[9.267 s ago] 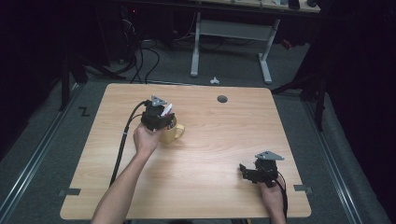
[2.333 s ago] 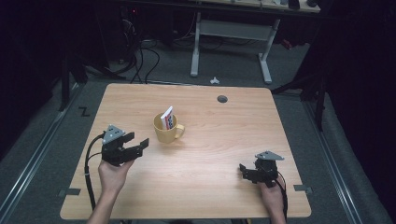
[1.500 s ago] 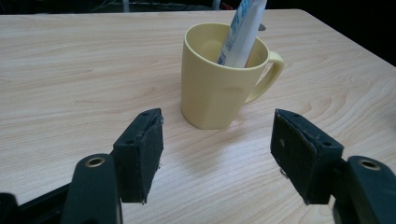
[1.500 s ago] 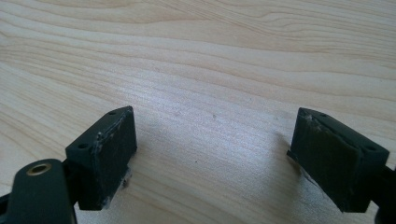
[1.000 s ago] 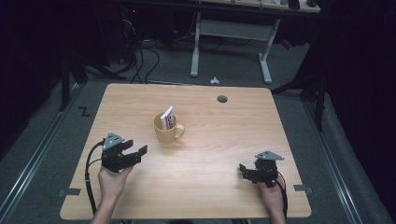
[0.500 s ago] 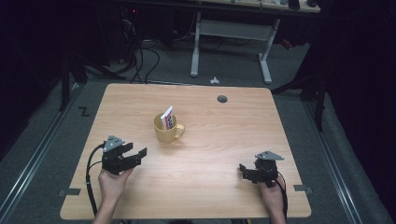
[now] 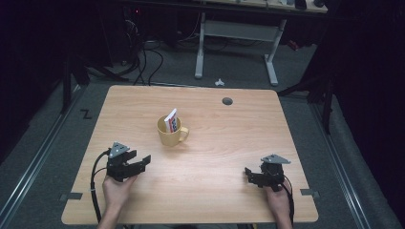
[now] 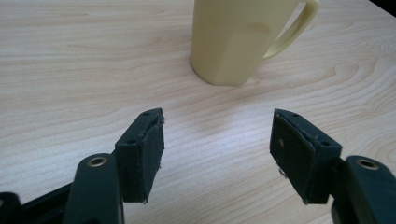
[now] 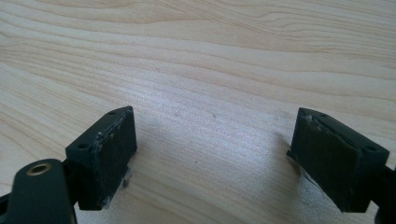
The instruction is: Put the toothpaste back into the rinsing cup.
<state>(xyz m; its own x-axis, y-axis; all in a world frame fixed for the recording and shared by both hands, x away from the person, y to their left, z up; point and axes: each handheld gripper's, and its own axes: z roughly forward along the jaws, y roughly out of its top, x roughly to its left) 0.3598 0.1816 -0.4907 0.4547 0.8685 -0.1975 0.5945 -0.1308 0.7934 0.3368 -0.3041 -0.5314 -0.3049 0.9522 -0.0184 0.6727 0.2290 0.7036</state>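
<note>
Near left of the table point(image 7: 215, 195): left gripper point(image 7: 143, 160), held in a hand point(image 7: 117, 190) coming in from the near edge, jaws spread wide with nothing between them, aimed to the right and slightly away. Black cable point(image 7: 94, 181) looping off its left side down toward the near edge. Grey three-cornered plate on top. In the left gripper view, left gripper point(image 8: 217, 140) gaping over bare wood grain, pads point(image 8: 152, 154) worn at the edges, yellow mug point(image 8: 233, 39) standing upright beyond the jaws, near but well clear of them, handle out to the right of that view.

Centre, a little toward the far side: yellow mug point(image 7: 170, 131) upright on the table, handle pointing right and near. Inside it a small packet point(image 7: 171, 120), white with red and blue print, standing on end and leaning against the far rim, its top poking above the rim.

Farther right and far: a small dark round hole point(image 7: 227, 101) in the tabletop.

Near right: right gripper point(image 7: 249, 173), held in a hand point(image 7: 277, 198), pointing left, well apart from the mug. In the right gripper view, right gripper point(image 9: 212, 144) released, jaws wide, bare wood between them, low over the surface.
</note>
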